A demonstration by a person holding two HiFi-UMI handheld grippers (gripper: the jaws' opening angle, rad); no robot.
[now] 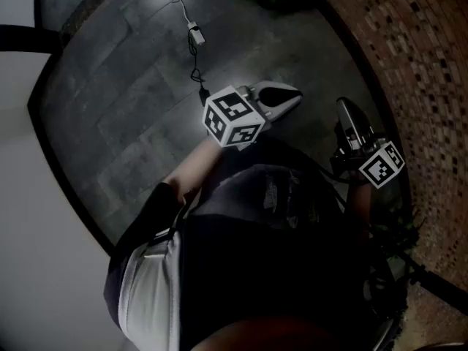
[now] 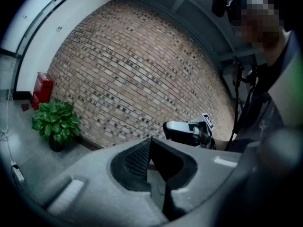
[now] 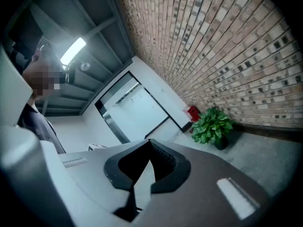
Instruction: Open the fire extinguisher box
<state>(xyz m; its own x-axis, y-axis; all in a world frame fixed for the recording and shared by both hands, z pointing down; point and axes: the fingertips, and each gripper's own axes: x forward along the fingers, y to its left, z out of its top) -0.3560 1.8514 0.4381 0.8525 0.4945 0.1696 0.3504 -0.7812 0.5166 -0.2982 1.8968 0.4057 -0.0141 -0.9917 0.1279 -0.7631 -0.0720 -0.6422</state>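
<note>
Left gripper [image 2: 150,142] and right gripper [image 3: 149,143]: jaws closed, nothing between them. Red fire extinguisher box [image 2: 42,90]: at the floor's far corner, near the potted plant [image 2: 56,122], well apart from both.

A green potted plant [image 2: 56,122] stands at the foot of the brick wall [image 2: 142,70], at the left of the left gripper view. In the head view, a cable with a white adapter [image 1: 194,34] lies on the grey tiled floor [image 1: 110,101], top centre. A ceiling strip light [image 3: 73,50] glows upper left in the right gripper view.
</note>
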